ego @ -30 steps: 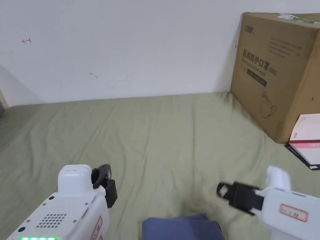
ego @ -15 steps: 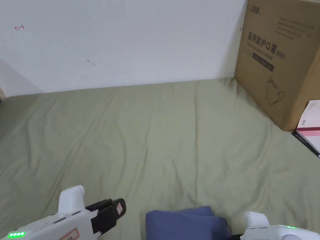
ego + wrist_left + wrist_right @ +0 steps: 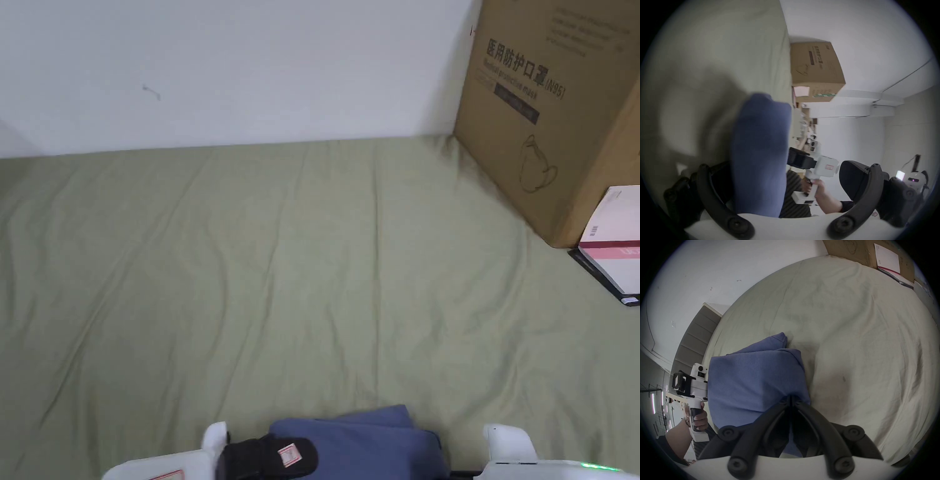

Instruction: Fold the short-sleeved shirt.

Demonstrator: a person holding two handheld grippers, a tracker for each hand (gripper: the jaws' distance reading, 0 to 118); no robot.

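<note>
Your left tongs (image 3: 786,183) gape wide, jaws on either side of the folded blue shirt (image 3: 369,444), which lies at the near edge of the green bed sheet (image 3: 300,262). Wrinkled sheet stretches away to a white wall (image 3: 237,62). Your right tongs (image 3: 791,398) are clenched on the shirt's right edge, your right hand (image 3: 821,191) gripping the handle. Far right, a cardboard box (image 3: 556,106) stands on the bed, a white and pink packet (image 3: 615,244) leaning against it.
</note>
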